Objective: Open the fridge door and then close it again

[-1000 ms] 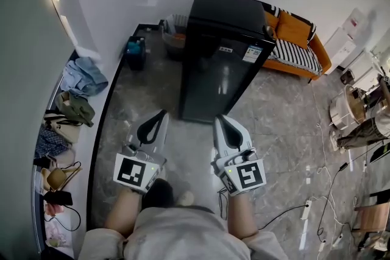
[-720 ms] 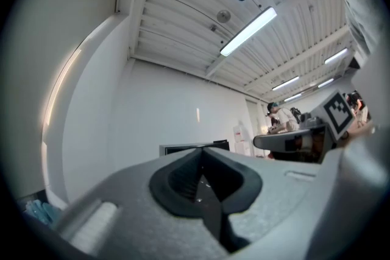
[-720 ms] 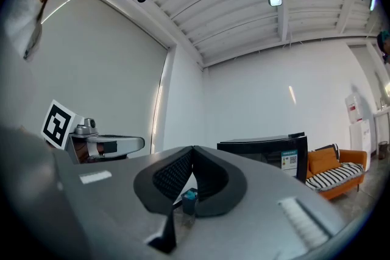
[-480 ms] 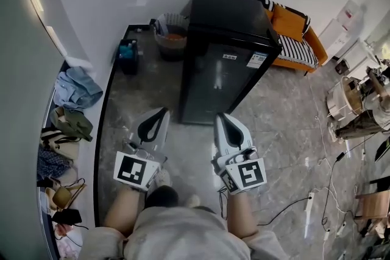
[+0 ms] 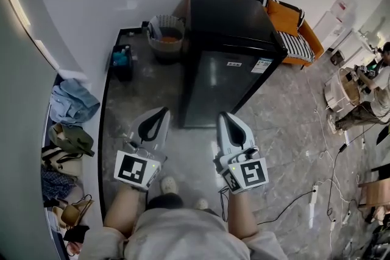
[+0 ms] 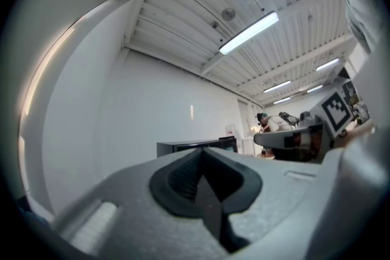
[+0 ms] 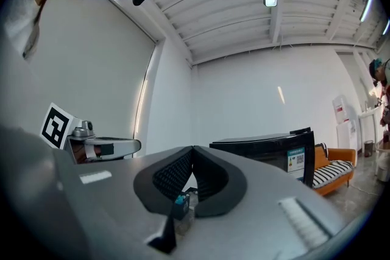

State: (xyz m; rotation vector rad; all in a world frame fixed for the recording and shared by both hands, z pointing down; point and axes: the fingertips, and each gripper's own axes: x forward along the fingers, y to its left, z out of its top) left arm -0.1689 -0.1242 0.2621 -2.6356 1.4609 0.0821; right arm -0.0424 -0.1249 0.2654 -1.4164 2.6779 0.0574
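Both clenched, empty: left gripper, right gripper.
The fridge has slid slightly right at upper centre; approach only, its door untouched.

Bare grey marble floor lies open in front of tall black fridge. Left of fridge, round woven bin & dark crate crowd the wall. Orange sofa w/ striped cushion blocks its right rear. White power strip & cables lie on floor at right.

Home-like room: fridge, sofa, clothes
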